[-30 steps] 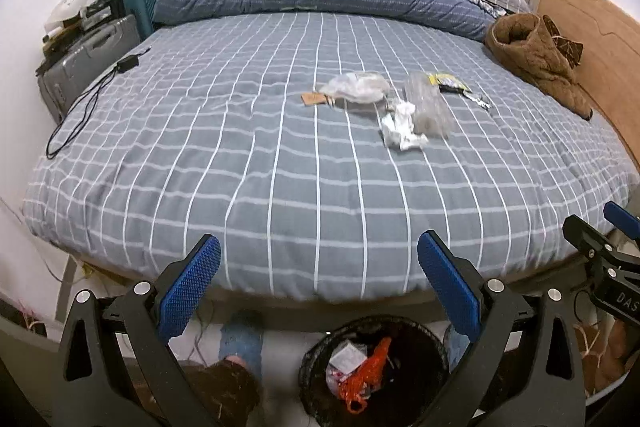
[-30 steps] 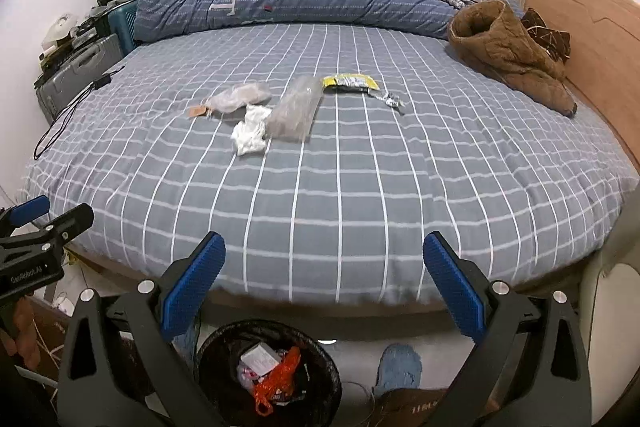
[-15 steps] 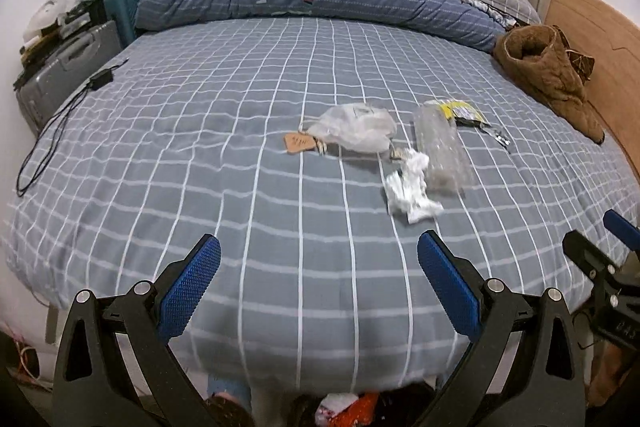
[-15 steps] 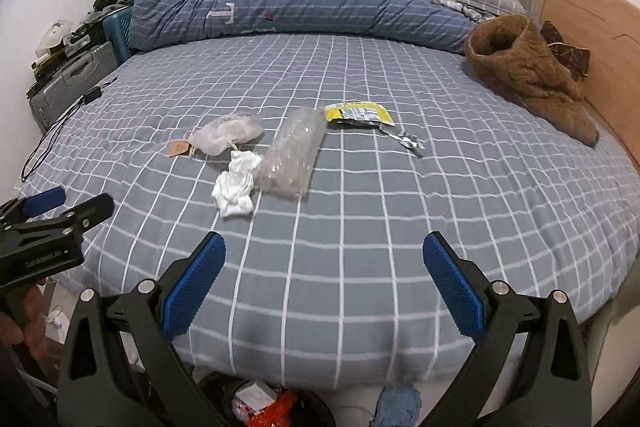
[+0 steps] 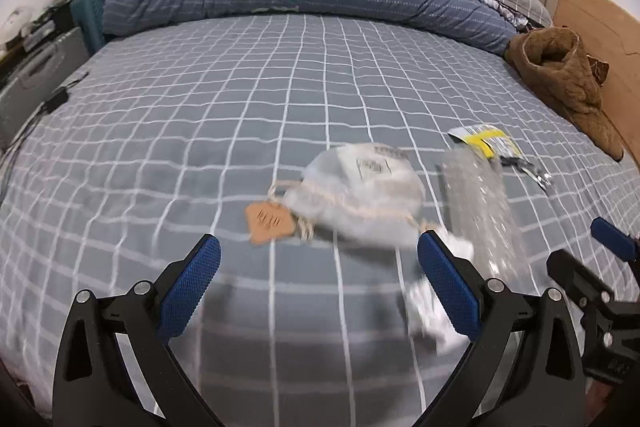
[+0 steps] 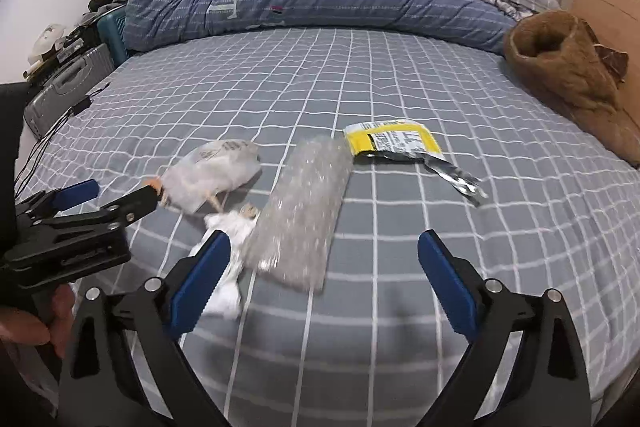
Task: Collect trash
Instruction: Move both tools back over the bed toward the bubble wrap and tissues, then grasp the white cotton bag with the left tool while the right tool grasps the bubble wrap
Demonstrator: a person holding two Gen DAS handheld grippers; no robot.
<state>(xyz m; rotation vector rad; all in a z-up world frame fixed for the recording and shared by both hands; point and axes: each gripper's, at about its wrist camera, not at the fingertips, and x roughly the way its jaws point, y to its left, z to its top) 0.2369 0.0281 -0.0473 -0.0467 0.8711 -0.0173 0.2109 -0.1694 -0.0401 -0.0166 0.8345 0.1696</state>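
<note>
Both the left hand-held gripper (image 5: 318, 283) and the right hand-held gripper (image 6: 324, 281) are held wide open and empty. The clear bubble-wrap sleeve (image 6: 306, 215) on the grey checked bed (image 6: 400, 87) is judged light, soft and crushable, best pinched across its near end.

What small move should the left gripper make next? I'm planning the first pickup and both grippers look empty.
Probably ease the open left gripper forward and down over the white plastic bag, the piece of trash straight ahead between its fingers. The right gripper is also open, facing the bubble wrap.
</note>
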